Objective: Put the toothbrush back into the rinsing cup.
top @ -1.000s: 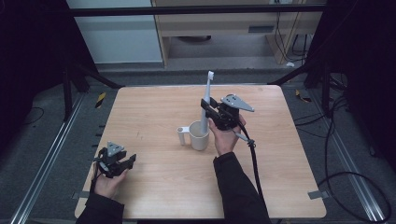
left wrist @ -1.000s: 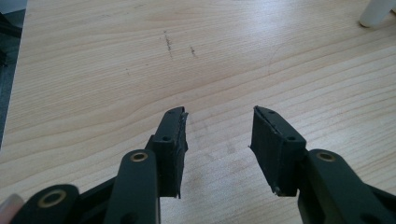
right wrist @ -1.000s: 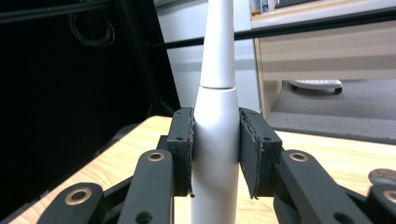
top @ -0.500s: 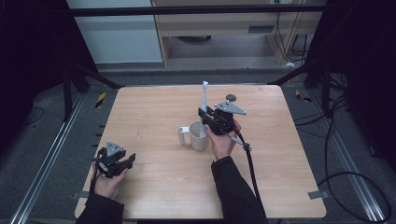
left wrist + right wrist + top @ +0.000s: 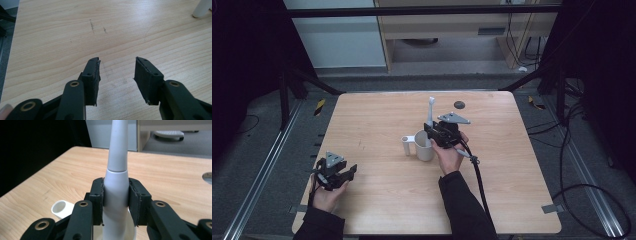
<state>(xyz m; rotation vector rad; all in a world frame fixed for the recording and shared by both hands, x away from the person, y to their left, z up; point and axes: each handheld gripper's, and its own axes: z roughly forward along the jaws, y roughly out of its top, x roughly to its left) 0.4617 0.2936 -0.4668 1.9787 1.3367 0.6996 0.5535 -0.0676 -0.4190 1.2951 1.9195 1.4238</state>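
Right hand-held gripper (image 5: 115,202) clamped on electric toothbrush (image 5: 116,175), upright, base inside white mug (image 5: 424,146) at tabletop (image 5: 377,195) centre. Lower straight, release once the base seats. Left hand-held gripper (image 5: 117,77) empty, jaws apart, at 8 o'clock. Open room all round; far edge at 12 o'clock well off

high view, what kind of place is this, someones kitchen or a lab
Most likely a lab or recording rig, not a kitchen: a bare wooden table on a dark metal frame, loose cables across a grey floor, and a lone white mug.
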